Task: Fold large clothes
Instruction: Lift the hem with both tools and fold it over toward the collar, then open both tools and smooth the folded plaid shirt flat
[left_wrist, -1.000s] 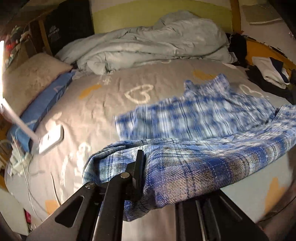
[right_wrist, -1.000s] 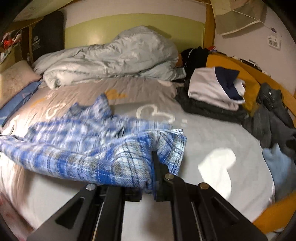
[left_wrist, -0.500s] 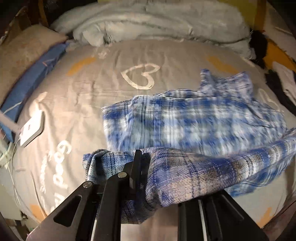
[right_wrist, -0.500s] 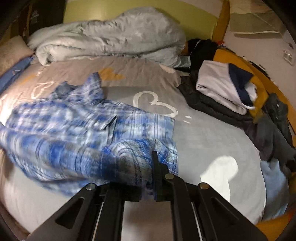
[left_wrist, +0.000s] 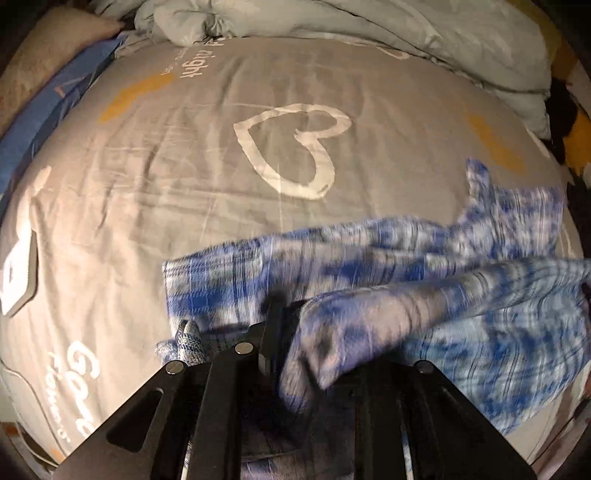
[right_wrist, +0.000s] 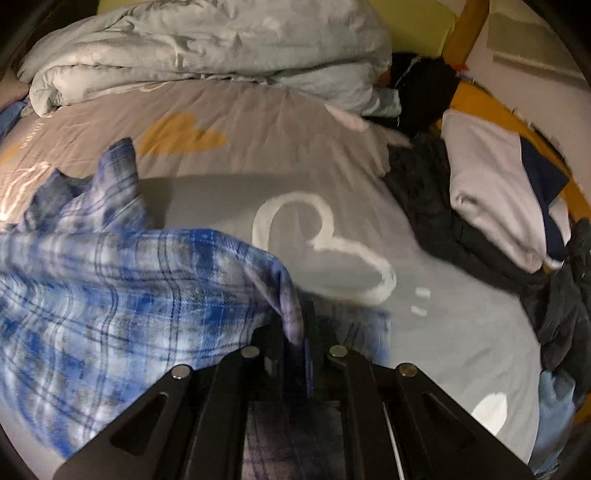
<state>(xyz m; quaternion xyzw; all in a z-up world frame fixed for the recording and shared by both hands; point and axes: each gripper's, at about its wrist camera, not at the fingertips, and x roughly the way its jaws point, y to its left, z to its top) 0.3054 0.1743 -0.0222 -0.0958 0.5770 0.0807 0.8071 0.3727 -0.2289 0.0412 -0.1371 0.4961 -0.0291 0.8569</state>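
A grey bedsheet (left_wrist: 184, 166) printed with heart outlines covers the bed, with a rumpled pale duvet (right_wrist: 207, 48) heaped at its far end. A blue plaid shirt (right_wrist: 110, 295), blurred, lies spread across the near part of the sheet. Beside it on the right sit dark garments (right_wrist: 436, 199) and a folded white garment (right_wrist: 491, 184) stacked on them. The left gripper (left_wrist: 291, 332) and right gripper (right_wrist: 299, 328) each pinch a shirt edge. A white device (left_wrist: 18, 277) lies at the sheet's left edge.

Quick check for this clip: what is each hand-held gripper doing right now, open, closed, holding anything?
Left hand-held gripper: closed on the blue plaid shirt.
Right hand-held gripper: closed on the same shirt, at another edge.
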